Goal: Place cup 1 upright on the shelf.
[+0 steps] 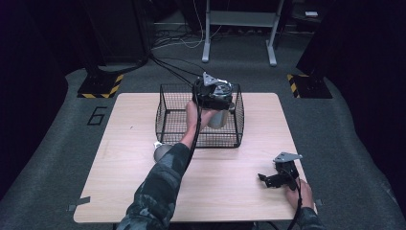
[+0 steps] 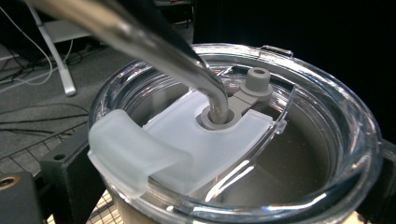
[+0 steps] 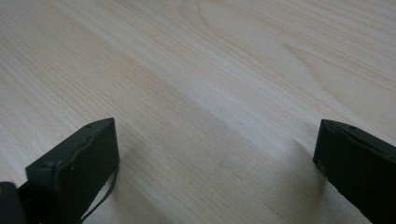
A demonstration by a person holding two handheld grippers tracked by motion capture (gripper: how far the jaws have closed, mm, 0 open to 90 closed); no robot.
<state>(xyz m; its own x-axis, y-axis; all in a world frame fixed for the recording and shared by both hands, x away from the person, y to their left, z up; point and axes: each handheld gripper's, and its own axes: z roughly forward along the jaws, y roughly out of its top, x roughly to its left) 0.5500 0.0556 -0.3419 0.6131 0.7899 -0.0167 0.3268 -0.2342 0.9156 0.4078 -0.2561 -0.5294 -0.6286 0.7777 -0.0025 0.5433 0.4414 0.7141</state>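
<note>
The left gripper [image 1: 214, 96] grips a steel cup [image 1: 219, 116] between its jaws, which press on opposite sides just under the clear lid [image 2: 299, 154]. The cup hangs over the wire basket [image 1: 167, 115]. A metal straw [image 2: 154, 42] passes through the lid. No writing is readable on it. The right gripper [image 1: 275, 179], jaws spread wide and empty, sits near the table [image 1: 230, 191] edge, well away from the basket.

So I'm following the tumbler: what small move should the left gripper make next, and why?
Probably lower it. The left gripper holds the tumbler above the wire basket, apparently not yet set down. The right gripper rests open on the table.
</note>
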